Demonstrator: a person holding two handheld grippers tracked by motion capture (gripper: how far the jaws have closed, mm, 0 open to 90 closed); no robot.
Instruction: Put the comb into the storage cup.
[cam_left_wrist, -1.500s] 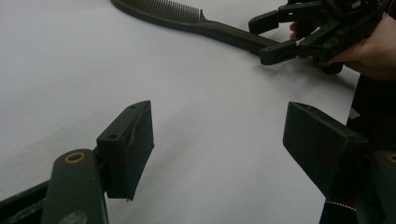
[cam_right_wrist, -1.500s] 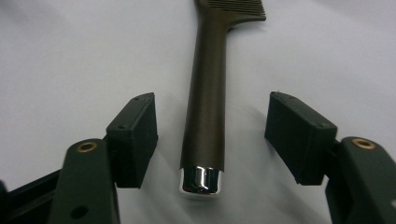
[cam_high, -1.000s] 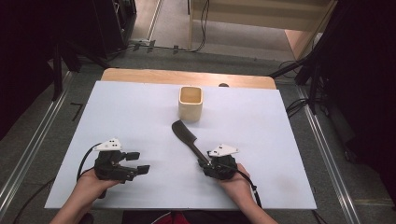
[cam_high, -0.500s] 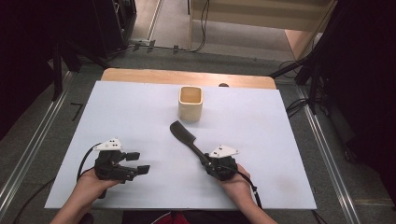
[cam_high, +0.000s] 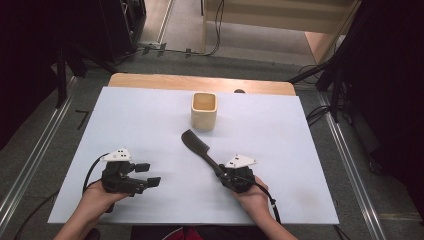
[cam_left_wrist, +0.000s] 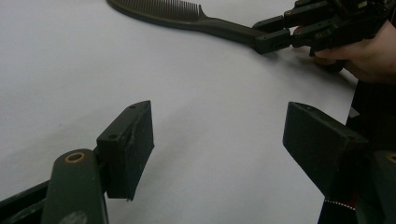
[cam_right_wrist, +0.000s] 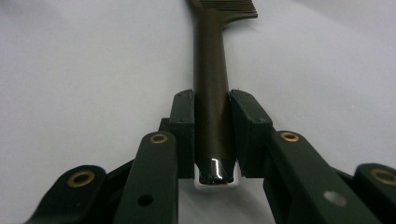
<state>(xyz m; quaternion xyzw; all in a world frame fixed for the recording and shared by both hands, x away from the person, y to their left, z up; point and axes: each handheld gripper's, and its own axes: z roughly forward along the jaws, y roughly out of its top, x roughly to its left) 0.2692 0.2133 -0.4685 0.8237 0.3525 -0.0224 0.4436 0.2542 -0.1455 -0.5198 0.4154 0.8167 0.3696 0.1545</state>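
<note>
The right tool (cam_right_wrist: 212, 135) is pinching the dark comb (cam_high: 197, 146) by its handle end, so the toothed head is pointing toward the wooden cup (cam_high: 204, 110). The left tool (cam_left_wrist: 219, 140) is idling on the tabletop (cam_high: 150, 125), jaws wide apart and gripping nothing.

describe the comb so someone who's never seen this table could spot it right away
Start at the white table and find the square tan cup standing near its far edge. Just nearer the person than the cup lies the comb, running diagonally toward the right gripper, whose jaws clamp its handle. It is the one long, dark, flat item, with fine teeth along its broad end.
</note>
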